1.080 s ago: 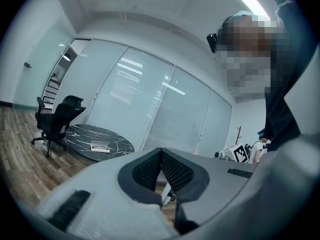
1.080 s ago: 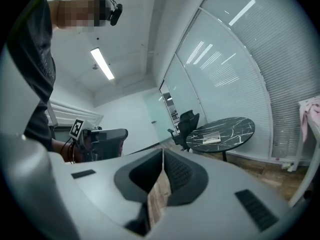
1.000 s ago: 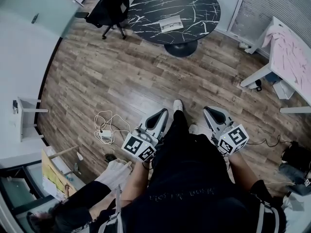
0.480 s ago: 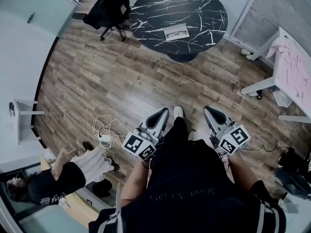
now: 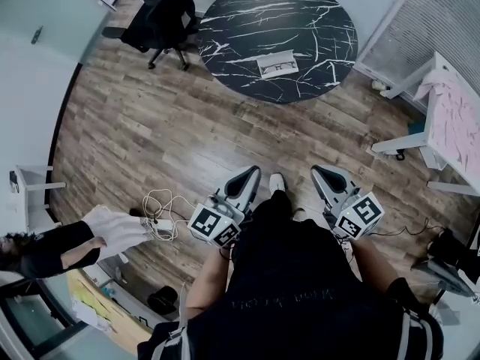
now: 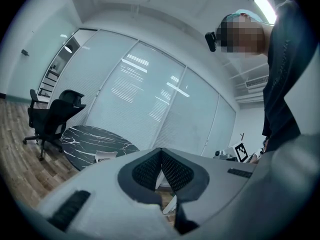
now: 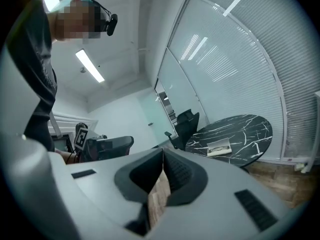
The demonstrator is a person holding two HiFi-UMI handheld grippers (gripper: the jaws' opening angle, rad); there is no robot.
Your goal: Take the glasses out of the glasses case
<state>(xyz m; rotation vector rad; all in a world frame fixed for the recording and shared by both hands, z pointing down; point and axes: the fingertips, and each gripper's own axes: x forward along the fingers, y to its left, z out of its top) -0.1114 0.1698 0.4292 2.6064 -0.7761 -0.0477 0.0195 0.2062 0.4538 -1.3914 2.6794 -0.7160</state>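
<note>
Your left gripper (image 5: 250, 174) is closed on nothing, held low at your hip and pointing forward. Far ahead of both claws, roughly between their lines, the glasses case (image 5: 262, 66) lies on a round black marble table (image 5: 322, 13). It looks open, with the glasses (image 5: 279, 67) apparently inside. Your right gripper (image 5: 321, 172) is likewise closed and empty. Nothing is done yet: the approach, the reach and the lift-out all remain.

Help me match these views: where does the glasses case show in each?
Head view: glasses case upper centre, on the round marble table.
Left gripper view: case lower left of centre, on the table.
Right gripper view: case right of centre, on the table.
Shared landmark: the table, black office chair beside it.
</note>
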